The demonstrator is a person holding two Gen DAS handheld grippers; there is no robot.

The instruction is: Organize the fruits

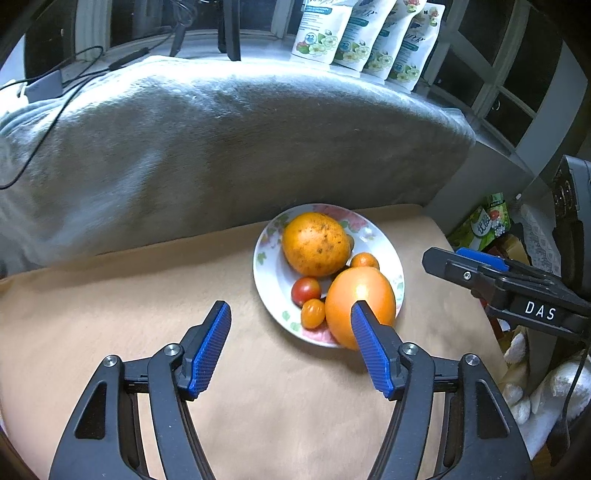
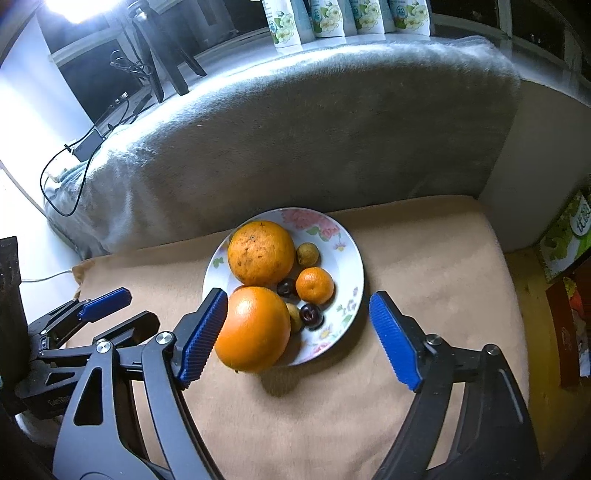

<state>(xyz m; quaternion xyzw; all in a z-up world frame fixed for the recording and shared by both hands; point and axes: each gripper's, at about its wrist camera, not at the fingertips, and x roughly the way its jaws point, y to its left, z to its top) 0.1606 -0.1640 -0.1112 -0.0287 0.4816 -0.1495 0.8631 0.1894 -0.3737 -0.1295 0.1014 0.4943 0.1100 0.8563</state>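
A floral plate (image 1: pixel 271 275) (image 2: pixel 349 266) sits on a tan cloth and holds several fruits. A speckled orange (image 1: pixel 316 244) (image 2: pixel 260 252) lies at the back. A smooth large orange (image 1: pixel 360 301) (image 2: pixel 255 328) rests on the plate's near rim. A small mandarin (image 1: pixel 364 260) (image 2: pixel 314 285), a red tomato (image 1: pixel 306 290), a small orange tomato (image 1: pixel 313 313), dark plums (image 2: pixel 311 314) and a small brownish fruit (image 2: pixel 307 254) lie among them. My left gripper (image 1: pixel 290 317) is open and empty, left of the plate. My right gripper (image 2: pixel 299 314) is open and empty, its jaws spanning the plate's near side.
A grey blanket-covered backrest (image 1: pixel 221 147) (image 2: pixel 295 140) rises behind the cloth. Refill pouches (image 1: pixel 369 40) (image 2: pixel 347 18) stand on the ledge behind it. Cables and a tripod (image 2: pixel 162 66) are at the back left. Boxes and clutter (image 1: pixel 487 225) (image 2: pixel 565 236) lie off the right edge.
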